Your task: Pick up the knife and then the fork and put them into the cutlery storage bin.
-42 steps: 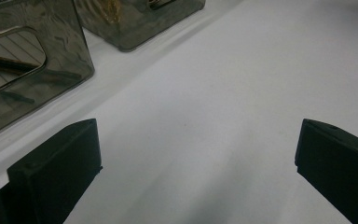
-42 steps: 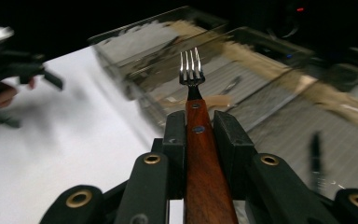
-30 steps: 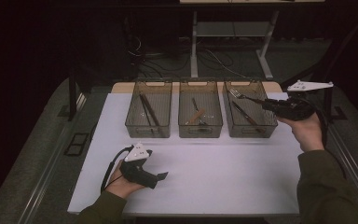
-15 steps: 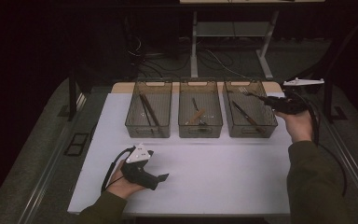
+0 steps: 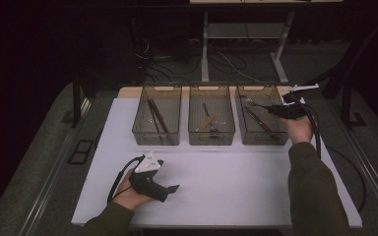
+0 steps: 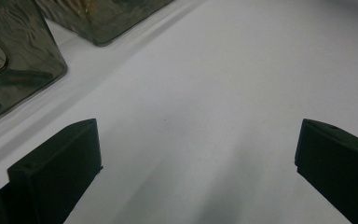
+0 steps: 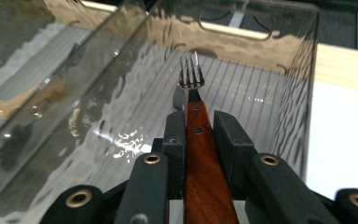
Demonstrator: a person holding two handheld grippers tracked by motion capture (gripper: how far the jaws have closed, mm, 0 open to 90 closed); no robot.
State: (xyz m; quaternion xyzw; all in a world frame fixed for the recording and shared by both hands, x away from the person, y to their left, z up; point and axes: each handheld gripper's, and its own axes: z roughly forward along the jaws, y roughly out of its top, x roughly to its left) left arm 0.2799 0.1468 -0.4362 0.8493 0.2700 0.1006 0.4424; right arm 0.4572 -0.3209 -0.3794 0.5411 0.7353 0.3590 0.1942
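Clamping the wooden-handled fork (image 7: 196, 140), the right gripper (image 7: 199, 123) hovers over the bin (image 5: 261, 120) at two o'clock on the white table (image 5: 226, 182); left gripper (image 6: 196, 154) gapes wide, empty.

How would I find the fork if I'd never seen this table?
Look at the three clear bins in a row; go to the right bin. Over it, the right gripper pinches the fork: red-brown wooden handle with rivets, metal tines pointing into the bin.

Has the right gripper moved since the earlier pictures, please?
Yes. The right gripper, shut on the fork, has come down and leftward over the right-hand bin, nearer its inside.
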